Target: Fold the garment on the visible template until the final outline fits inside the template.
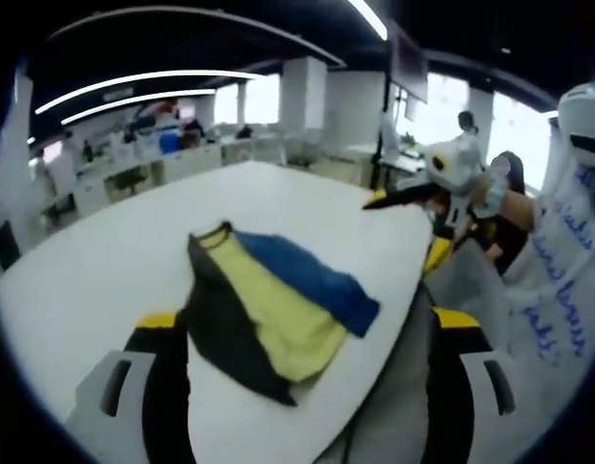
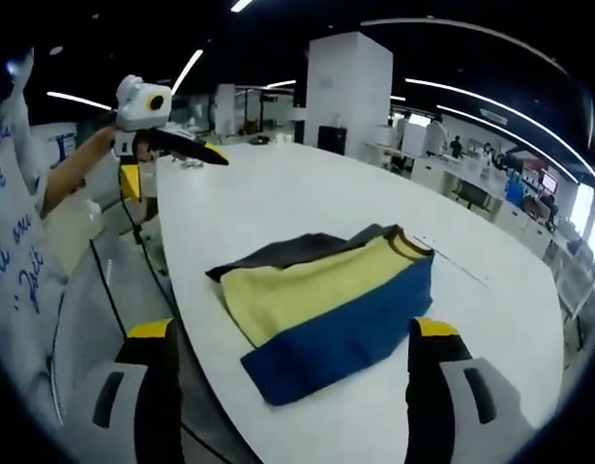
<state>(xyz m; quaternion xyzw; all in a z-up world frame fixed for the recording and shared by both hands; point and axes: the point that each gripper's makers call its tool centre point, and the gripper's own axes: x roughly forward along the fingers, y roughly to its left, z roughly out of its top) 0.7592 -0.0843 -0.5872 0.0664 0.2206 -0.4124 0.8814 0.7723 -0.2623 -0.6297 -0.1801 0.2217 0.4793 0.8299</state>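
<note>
Left hand-held gripper [image 1: 302,362] open — folded garment [image 1: 278,304] on table [image 1: 104,261].

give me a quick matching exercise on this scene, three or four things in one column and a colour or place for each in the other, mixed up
Things:
1. garment
2. table
3. left gripper
4. pillar

Descriptions:
A. plain white top, curved edge
B. held above the table edge by a person, seen in the right gripper view
C. folded, with blue, yellow and dark grey bands
D. white, standing beyond the far end of the table

Pairs: 1-C, 2-A, 3-B, 4-D
</note>
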